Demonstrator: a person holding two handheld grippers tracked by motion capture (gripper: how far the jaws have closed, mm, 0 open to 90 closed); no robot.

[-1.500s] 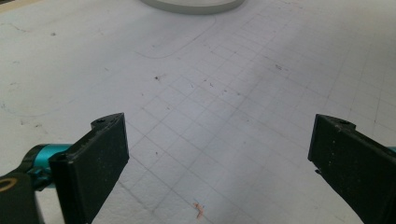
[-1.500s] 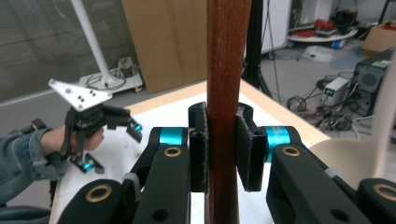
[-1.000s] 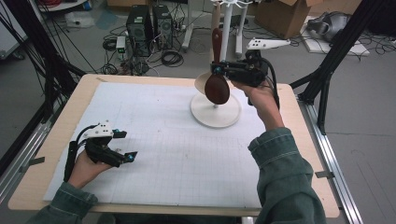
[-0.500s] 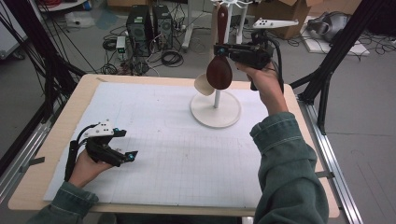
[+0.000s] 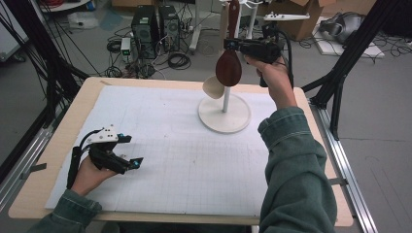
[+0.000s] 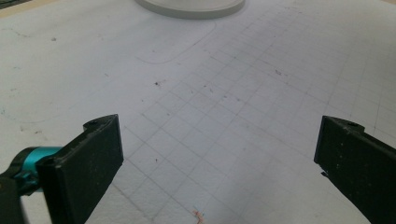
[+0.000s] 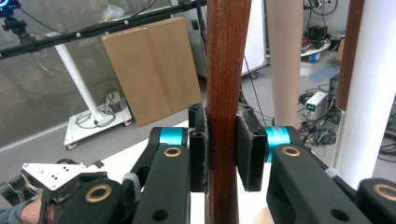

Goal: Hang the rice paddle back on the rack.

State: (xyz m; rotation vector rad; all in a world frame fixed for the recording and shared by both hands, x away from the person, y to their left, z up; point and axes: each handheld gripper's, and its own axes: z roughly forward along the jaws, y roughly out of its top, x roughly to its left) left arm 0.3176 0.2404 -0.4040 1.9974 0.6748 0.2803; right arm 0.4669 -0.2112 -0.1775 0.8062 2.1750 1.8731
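white gridded mat point(image 5: 184, 160) covers most of the wooden bench point(image 5: 63, 131). left gripper point(image 5: 127, 151) sits near the bench's front left corner, held in the left hand point(image 5: 90, 172), low over the mat. jaws released, spread wide, nothing between them; in the left gripper view bare grid shows between the two black pads point(image 6: 88, 161).

further right, toward the far edge of the bench, a white stand point(image 5: 224, 112) with a round base and thin upright post. a pale beige spoon point(image 5: 214, 86) hangs beside the post, bowl down, well above the base.

dark brown wooden spoon point(image 5: 229, 65) is up in the air just beside the post, over the base, vertical, bowl down, handle up. it sits just right of the beige spoon's bowl.

right gripper point(image 5: 234, 45) is raised above the far right part of the bench, held level by the right hand point(image 5: 272, 77), green sleeve point(image 5: 294, 170) behind it. jaws clenched on the wooden spoon's handle; in the right gripper view both pads point(image 7: 247, 154) press against the handle from either side, handle running straight up between them.
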